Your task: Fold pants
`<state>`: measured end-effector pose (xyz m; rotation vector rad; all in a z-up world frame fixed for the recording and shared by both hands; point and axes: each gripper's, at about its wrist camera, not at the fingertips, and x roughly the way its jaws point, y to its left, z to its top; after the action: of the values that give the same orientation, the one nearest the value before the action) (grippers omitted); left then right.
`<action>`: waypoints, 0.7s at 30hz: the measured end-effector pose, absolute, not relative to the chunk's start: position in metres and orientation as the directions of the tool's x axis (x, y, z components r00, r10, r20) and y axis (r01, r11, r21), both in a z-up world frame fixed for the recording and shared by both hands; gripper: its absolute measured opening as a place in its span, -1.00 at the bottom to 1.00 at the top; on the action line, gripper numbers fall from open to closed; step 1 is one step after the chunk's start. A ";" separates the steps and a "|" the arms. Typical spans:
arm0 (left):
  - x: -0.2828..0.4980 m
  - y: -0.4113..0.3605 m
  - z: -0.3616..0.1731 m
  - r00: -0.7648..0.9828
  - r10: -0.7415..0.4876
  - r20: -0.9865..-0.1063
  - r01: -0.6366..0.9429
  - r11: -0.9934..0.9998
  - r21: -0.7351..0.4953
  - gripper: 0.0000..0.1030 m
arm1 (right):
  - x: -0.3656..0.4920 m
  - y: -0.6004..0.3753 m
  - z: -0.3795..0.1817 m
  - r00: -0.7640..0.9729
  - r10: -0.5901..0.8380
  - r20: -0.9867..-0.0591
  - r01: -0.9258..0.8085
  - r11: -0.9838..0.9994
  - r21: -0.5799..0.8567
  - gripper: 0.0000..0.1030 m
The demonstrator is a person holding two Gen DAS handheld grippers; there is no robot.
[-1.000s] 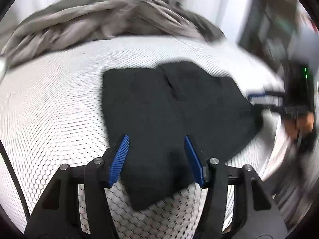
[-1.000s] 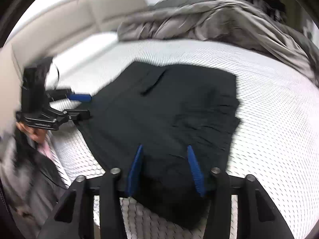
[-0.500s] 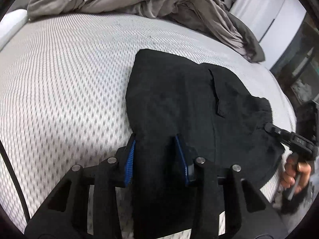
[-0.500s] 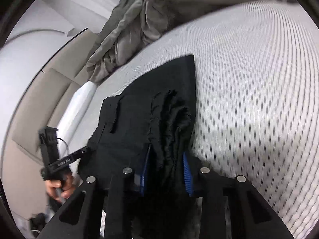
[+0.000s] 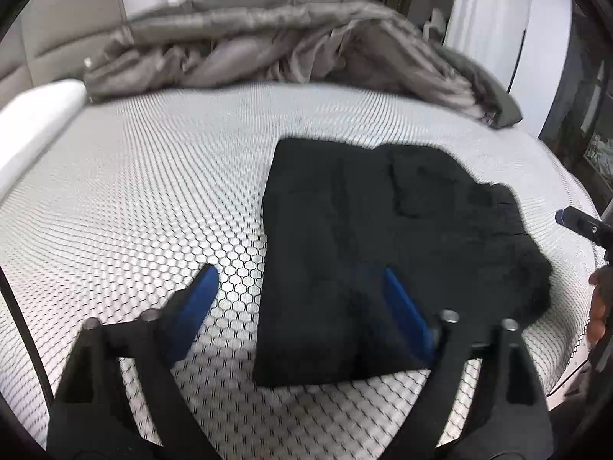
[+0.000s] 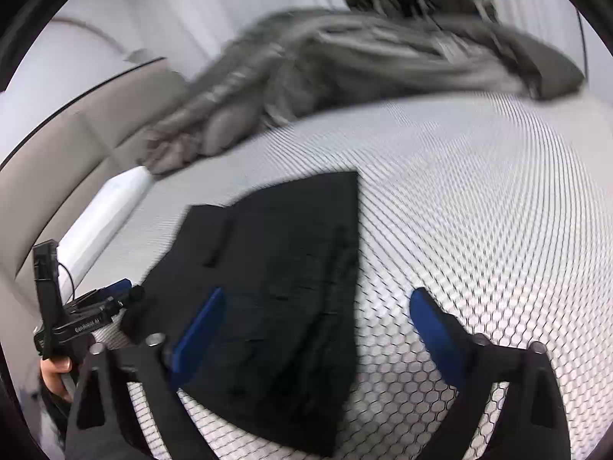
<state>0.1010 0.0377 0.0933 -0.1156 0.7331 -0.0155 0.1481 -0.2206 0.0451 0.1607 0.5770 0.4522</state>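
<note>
The left gripper [image 5: 299, 287] and right gripper [image 6: 318, 310] are both hovering with jaws just spread wide, gripping nothing, over the folded black pants [image 5: 364, 237] lying near the mattress [image 5: 134, 191] edge

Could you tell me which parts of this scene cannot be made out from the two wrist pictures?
- Pants: how many layers are folded; the black cloth hides its creases in both views.
- Blanket: its folds, smeared by motion blur in the right wrist view.
- Right gripper: cut off by the frame edge in the left wrist view.
- Left gripper: its far finger, hidden behind its own body in the right wrist view.
</note>
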 end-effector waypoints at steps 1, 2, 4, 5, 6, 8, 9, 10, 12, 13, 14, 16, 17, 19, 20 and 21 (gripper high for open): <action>0.092 0.033 0.099 0.762 -0.054 -0.645 -0.020 0.994 -0.107 0.81 | 0.137 -0.216 0.052 0.753 0.458 -0.473 -0.395 0.889 0.234 0.99; 0.084 0.029 0.103 0.771 -0.046 -0.635 -0.023 0.995 -0.100 0.93 | 0.133 -0.212 0.056 0.760 0.461 -0.459 -0.408 0.887 0.215 0.99; 0.068 0.024 0.110 0.789 -0.011 -0.614 -0.041 0.997 -0.071 0.98 | 0.119 -0.204 0.064 0.757 0.493 -0.430 -0.446 0.870 0.211 0.99; 0.059 0.022 0.112 0.801 -0.001 -0.598 -0.047 0.997 -0.064 0.98 | 0.114 -0.202 0.066 0.752 0.510 -0.418 -0.462 0.860 0.218 0.99; 0.052 0.020 0.114 0.815 0.002 -0.580 -0.048 0.997 -0.063 0.98 | 0.107 -0.200 0.067 0.753 0.517 -0.408 -0.467 0.856 0.222 1.00; 0.039 0.020 0.115 0.837 0.001 -0.547 -0.051 0.996 -0.077 0.98 | 0.094 -0.197 0.066 0.767 0.522 -0.374 -0.475 0.853 0.218 1.00; 0.032 0.020 0.117 0.846 -0.003 -0.534 -0.050 0.995 -0.085 0.98 | 0.091 -0.196 0.065 0.772 0.522 -0.363 -0.477 0.853 0.212 1.00; 0.027 0.020 0.118 0.851 -0.012 -0.524 -0.044 0.995 -0.094 0.98 | 0.087 -0.195 0.063 0.785 0.514 -0.345 -0.475 0.857 0.197 1.00; 0.020 0.021 0.119 0.863 -0.021 -0.504 -0.038 0.994 -0.107 0.98 | 0.080 -0.193 0.057 0.815 0.486 -0.317 -0.461 0.874 0.157 1.00; 0.016 0.021 0.119 0.870 -0.020 -0.492 -0.039 0.993 -0.109 0.98 | 0.078 -0.191 0.053 0.827 0.468 -0.311 -0.448 0.883 0.137 1.00; 0.014 0.022 0.119 0.875 -0.018 -0.484 -0.039 0.993 -0.108 0.98 | 0.077 -0.191 0.050 0.828 0.462 -0.317 -0.445 0.886 0.128 1.00; 0.013 0.022 0.119 0.876 -0.013 -0.481 -0.043 0.994 -0.105 0.98 | 0.078 -0.185 0.046 0.833 0.448 -0.323 -0.444 0.891 0.093 1.00; 0.012 0.022 0.119 0.876 -0.006 -0.483 -0.053 0.993 -0.109 0.98 | 0.076 -0.184 0.045 0.842 0.436 -0.317 -0.433 0.898 0.082 1.00; 0.013 0.023 0.118 0.871 -0.016 -0.491 -0.057 0.989 -0.133 0.98 | 0.075 -0.182 0.041 0.863 0.407 -0.299 -0.407 0.911 0.066 1.00; 0.015 0.023 0.117 0.870 -0.021 -0.492 -0.056 0.988 -0.142 0.98 | 0.075 -0.181 0.039 0.865 0.405 -0.295 -0.406 0.912 0.063 1.00; 0.015 0.023 0.116 0.871 -0.023 -0.491 -0.055 0.988 -0.143 0.98 | 0.071 -0.183 0.037 0.865 0.409 -0.290 -0.409 0.910 0.062 1.00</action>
<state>0.0154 0.0225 0.1164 -0.1547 0.5140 0.0169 0.0710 -0.1829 0.0372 -0.0018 0.3038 0.4284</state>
